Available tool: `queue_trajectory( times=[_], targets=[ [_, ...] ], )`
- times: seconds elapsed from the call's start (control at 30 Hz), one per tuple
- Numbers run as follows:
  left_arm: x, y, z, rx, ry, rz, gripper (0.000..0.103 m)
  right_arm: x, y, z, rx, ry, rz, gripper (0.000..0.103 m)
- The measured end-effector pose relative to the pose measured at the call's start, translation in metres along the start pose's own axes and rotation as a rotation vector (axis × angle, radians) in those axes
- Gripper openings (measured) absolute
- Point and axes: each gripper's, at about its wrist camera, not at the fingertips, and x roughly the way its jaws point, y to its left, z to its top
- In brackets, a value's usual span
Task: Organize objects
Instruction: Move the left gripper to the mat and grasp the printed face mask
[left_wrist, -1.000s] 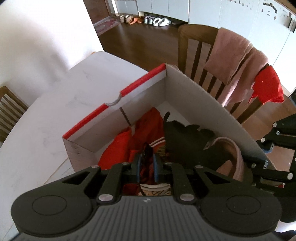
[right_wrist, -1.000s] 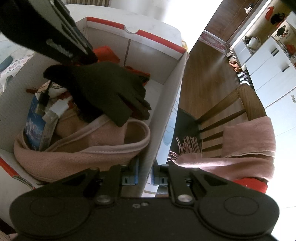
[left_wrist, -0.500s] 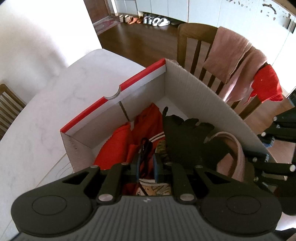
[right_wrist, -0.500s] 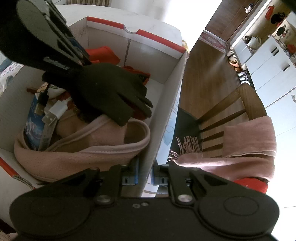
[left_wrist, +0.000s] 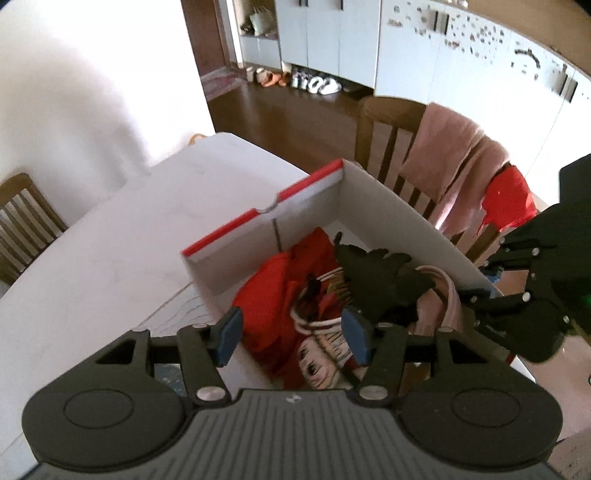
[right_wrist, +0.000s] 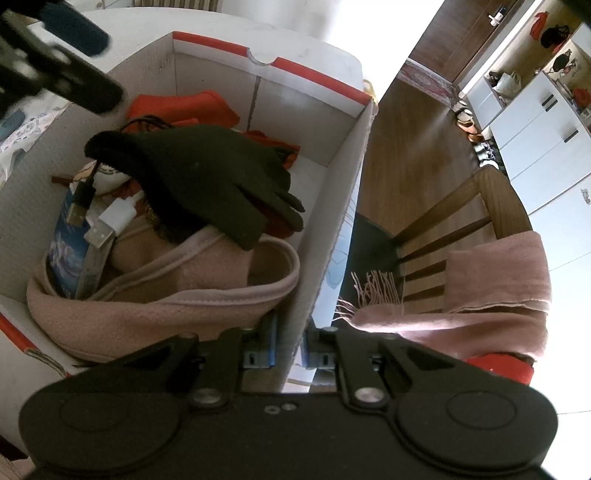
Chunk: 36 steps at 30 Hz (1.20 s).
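Observation:
A white cardboard box with red rims (left_wrist: 388, 218) (right_wrist: 332, 206) stands on the white table. In it lie a black glove (left_wrist: 376, 280) (right_wrist: 207, 177), red cloth (left_wrist: 266, 295) (right_wrist: 181, 107), a pink fleece item (right_wrist: 155, 302), USB cables (right_wrist: 99, 221) and a printed doll face (left_wrist: 317, 365). My left gripper (left_wrist: 291, 332) is open and empty above the box's near end. My right gripper (right_wrist: 288, 347) is shut on the box's right side wall, and it shows at the right of the left wrist view (left_wrist: 517, 306).
A wooden chair (left_wrist: 391, 125) (right_wrist: 472, 229) stands beside the box with a pink scarf (right_wrist: 480, 295) and a red cloth (left_wrist: 506, 199) draped on it. Another chair (left_wrist: 26, 221) stands at the table's left. Bare tabletop (left_wrist: 110, 240) lies left of the box.
My left gripper has opened, let go of the dark cable it pinched, and risen away from the box contents. My right gripper has kept its hold on the box wall.

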Motion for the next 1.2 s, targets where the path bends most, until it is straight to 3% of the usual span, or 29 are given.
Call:
queue_trajectory(
  times=[0.33,0.57,1.03,1.2],
  targets=[
    [-0.041,0.071,-0.040,-0.122,-0.016,0.118,0.057,0.000,0.000,-0.001,-0.004,0.000,-0.002,0.011],
    [-0.047,0.118,-0.078,-0.223,0.019,0.204,0.073,-0.001,-0.001,-0.002,-0.005,0.004,-0.003,0.011],
    [0.023,0.155,-0.158,-0.285,0.222,0.222,0.077,-0.002,0.000,-0.001,-0.045,0.011,-0.011,0.013],
    [0.035,0.154,-0.170,-0.275,0.241,0.225,0.077,-0.001,0.000,-0.001,-0.042,0.015,-0.015,0.013]
  ],
)
